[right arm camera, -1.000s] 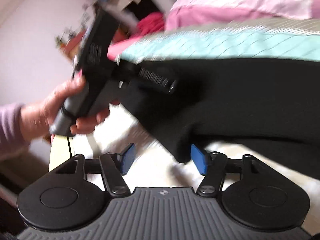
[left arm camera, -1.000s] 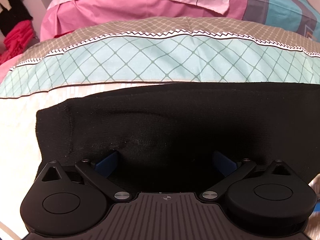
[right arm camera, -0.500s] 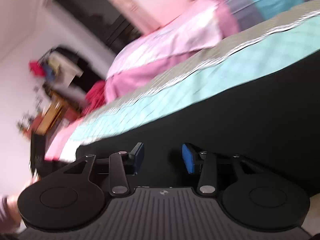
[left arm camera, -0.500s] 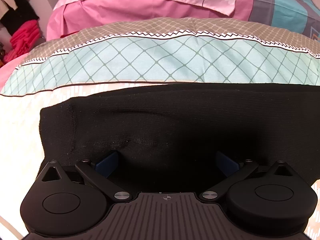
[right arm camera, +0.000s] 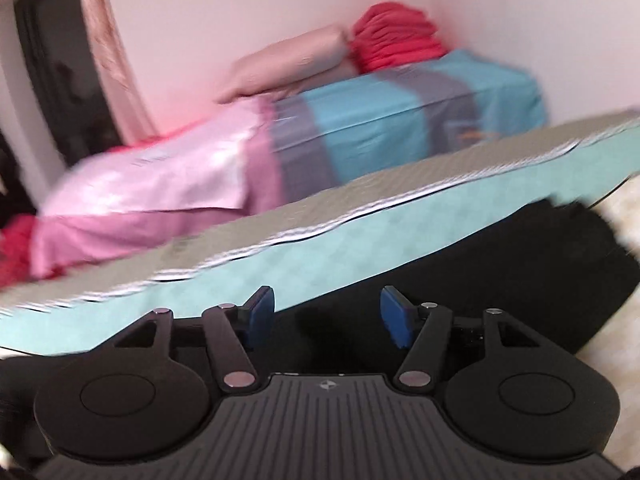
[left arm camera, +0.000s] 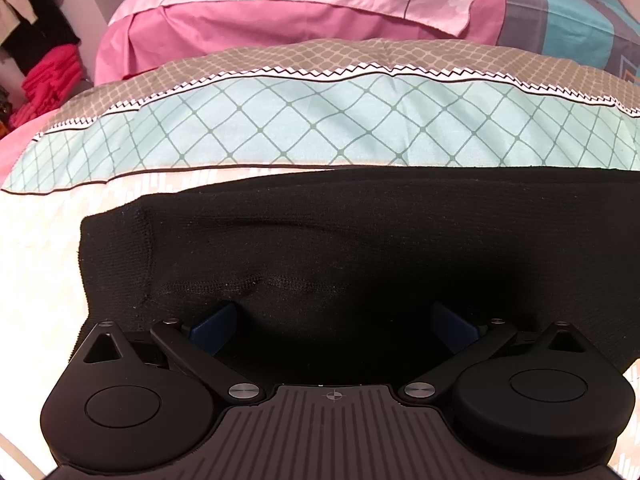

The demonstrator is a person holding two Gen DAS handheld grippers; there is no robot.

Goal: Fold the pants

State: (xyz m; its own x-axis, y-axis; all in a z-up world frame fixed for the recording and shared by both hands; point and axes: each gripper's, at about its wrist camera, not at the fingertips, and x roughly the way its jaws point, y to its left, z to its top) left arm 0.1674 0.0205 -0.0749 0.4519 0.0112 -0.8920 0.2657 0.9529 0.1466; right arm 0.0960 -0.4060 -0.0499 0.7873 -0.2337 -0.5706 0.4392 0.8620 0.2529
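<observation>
We see the black pants (left arm camera: 360,240) spread flat on the cream sheet (left arm camera: 36,248) of the bed, their hemmed end to the left, just below a turquoise checked quilt (left arm camera: 320,128). Our left gripper (left arm camera: 334,322) sits low over the cloth with its jaws wide apart, clasping nothing. Our right gripper (right arm camera: 327,312), tilted and blurred, hangs over the pants (right arm camera: 520,264) too, blue pads (right arm camera: 394,314) parted and empty
</observation>
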